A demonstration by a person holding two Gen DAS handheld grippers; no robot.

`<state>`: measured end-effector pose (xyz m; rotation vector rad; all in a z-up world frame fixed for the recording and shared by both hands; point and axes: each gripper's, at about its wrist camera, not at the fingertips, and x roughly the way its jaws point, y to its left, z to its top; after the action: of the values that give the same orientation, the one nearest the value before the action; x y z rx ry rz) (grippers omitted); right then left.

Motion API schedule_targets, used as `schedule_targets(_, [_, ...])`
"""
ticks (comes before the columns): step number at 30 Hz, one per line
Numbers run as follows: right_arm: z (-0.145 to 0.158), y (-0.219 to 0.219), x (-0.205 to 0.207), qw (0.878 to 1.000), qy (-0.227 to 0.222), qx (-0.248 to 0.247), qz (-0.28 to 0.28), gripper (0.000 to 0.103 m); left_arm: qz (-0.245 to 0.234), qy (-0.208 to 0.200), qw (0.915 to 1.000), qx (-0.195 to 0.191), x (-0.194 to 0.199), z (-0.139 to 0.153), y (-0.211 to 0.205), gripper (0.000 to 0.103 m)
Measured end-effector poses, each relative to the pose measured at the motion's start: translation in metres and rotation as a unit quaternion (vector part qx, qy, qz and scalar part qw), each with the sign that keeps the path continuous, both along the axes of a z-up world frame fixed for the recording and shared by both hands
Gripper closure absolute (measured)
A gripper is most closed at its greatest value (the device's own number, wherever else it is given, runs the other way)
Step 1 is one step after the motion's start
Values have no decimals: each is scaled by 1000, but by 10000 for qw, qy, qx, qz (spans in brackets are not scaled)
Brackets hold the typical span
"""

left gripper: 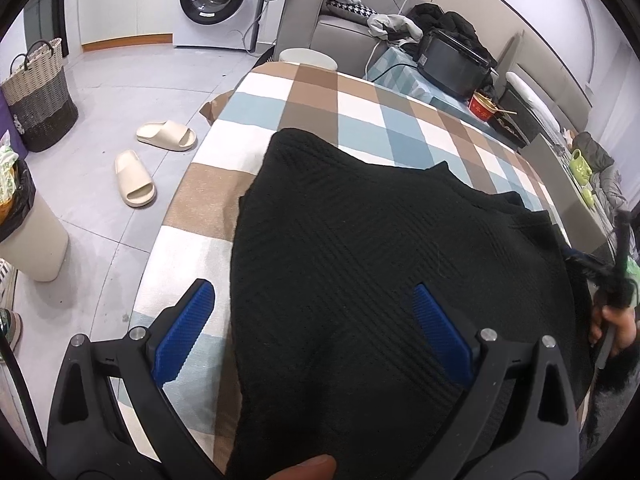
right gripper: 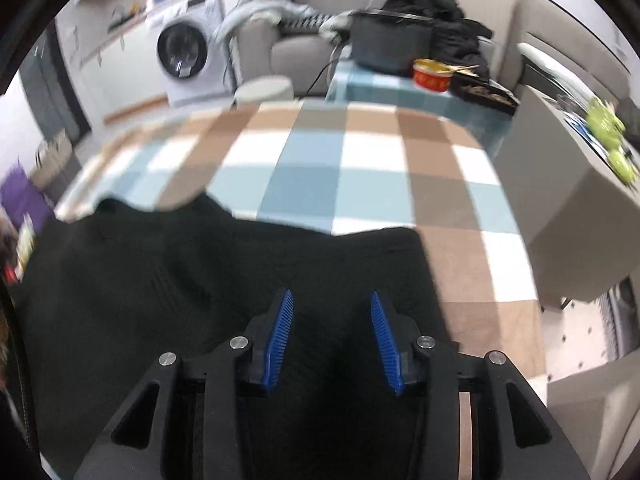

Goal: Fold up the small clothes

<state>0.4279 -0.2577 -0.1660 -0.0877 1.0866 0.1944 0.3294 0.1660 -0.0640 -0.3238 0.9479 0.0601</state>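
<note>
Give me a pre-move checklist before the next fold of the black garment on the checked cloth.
1. Left gripper open: ok, blue pads wide apart over the black garment.
2. Right gripper released: ok, pads apart, fabric below, nothing pinched.
3. Garment fully on the checked cloth: cannot tell, its near edge is hidden.
4. Garment lying flat: not ok, uneven far edge with a ridge.
5. Far half of the cloth free for folding: ok.
6. Right view sharp: not ok, blurred.

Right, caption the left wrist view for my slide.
Open left gripper poised over a black knit garment lying on the checked tablecloth.
</note>
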Motion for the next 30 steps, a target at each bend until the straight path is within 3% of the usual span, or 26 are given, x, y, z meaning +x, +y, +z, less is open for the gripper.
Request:
schedule_targets(1, [-5, 4, -2, 9998, -65, -156, 53, 64, -7, 11, 10000, 7, 0, 0, -1, 4])
schedule_targets(5, [1, 6, -7, 9992, -191, -306, 162, 99, 14, 59, 10000, 24, -2, -1, -3, 4])
schedule_targets(12, [32, -19, -22, 9966, -745, 356, -29, 100, 39, 69, 9999, 62, -1, 2, -5, 4])
schedule_targets(15, [45, -31, -24, 9937, -1031, 288, -323, 101, 61, 57, 9999, 77, -1, 2, -6, 4])
schedule_targets(22, [25, -48, -11, 9957, -621, 175, -665, 101, 112, 103, 9998, 98, -1, 1, -5, 4])
schedule_targets(25, [21, -57, -10, 9956, -369, 417, -756, 89, 191, 152, 9996, 141, -3, -1, -2, 4])
schedule_targets(27, [26, -66, -19, 9934, -412, 656, -851, 63, 214, 173, 9995, 122, -5, -2, 0, 4])
schedule_targets(29, [30, -73, -34, 9927, -411, 653, -926, 52, 252, 227, 9993, 146, -8, -4, 1, 5])
schedule_targets(30, [31, -78, -46, 9925, -306, 723, -937, 52, 256, 259, 9992, 137, -9, -6, 1, 5])
